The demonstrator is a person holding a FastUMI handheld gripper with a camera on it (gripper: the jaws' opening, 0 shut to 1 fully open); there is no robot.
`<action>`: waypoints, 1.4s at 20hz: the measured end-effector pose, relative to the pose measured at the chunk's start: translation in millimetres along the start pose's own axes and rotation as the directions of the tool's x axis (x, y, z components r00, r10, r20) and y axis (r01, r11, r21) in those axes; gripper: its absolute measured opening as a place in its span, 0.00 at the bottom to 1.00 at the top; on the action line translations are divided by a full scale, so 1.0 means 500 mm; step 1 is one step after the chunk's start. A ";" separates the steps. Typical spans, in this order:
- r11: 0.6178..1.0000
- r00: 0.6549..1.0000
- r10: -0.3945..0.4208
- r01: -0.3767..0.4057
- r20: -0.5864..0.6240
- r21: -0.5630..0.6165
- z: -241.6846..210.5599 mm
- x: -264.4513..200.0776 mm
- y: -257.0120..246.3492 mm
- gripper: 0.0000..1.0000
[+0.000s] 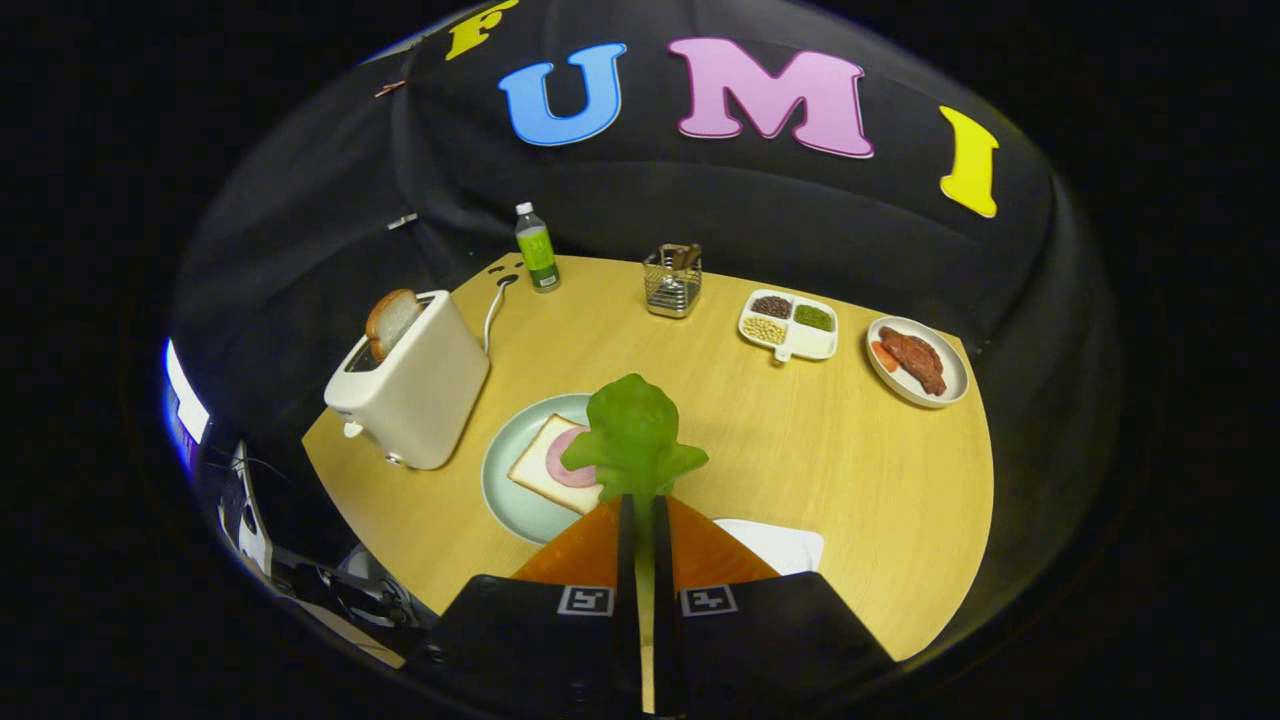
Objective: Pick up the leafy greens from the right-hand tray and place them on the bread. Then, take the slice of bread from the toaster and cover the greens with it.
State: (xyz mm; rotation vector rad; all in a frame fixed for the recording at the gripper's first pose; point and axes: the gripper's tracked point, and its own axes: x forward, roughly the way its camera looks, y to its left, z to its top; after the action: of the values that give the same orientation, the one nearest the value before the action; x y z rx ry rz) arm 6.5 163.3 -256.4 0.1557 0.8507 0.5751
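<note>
Gripper view: gripper (640, 505) clamped, both fingers pressed together on the stem of the leafy greens (634, 438), leaf standing up and forward from the tips. Just ahead and slightly left of the fingers, beneath the leaf: slice of bread (541, 466) with a round of ham (566, 470) on it, lying flat on a pale green plate (503, 496). Leaf overlapping the near right corner of that bread as seen from here, so probably carried above it rather than resting; contact not possible to confirm. Coming move judged to turn on a short shift forward and left, then down, to centre the greens over the ham before letting go. White tray (785, 542) just right of the fingers, partly hidden. Left of the plate, a white toaster (413, 384) with a toasted slice (389, 322) standing in its slot, well apart from the fingers. Beyond, along the far edge of the wooden table (850, 470): green bottle (537, 248), wire holder (672, 281), divided dish (789, 325) of beans, plate of meat (917, 360)
</note>
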 end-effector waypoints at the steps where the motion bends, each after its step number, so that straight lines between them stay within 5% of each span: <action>1: 1.000 1.000 0.016 -0.016 -0.002 -0.012 0.008 0.012 0.018 0.09; 8: 0.993 0.993 0.108 -0.110 -0.056 -0.034 0.028 0.105 0.116 0.09; 14: 0.995 0.990 0.095 -0.098 -0.108 -0.026 -0.002 0.182 0.124 0.10; 16: 0.997 0.992 0.064 -0.067 -0.111 -0.025 -0.011 0.199 0.116 0.17; 20: 0.999 0.995 -0.001 -0.002 -0.097 -0.033 -0.022 0.205 0.095 0.64; 21: 0.999 0.996 -0.014 0.011 -0.088 -0.043 -0.021 0.199 0.091 0.83; 28: 0.999 0.999 0.038 -0.038 0.007 -0.016 0.019 0.138 0.117 0.85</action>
State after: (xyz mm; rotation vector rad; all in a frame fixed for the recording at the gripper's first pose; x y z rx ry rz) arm 25.1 250.2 -275.2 0.1595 0.8371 0.6166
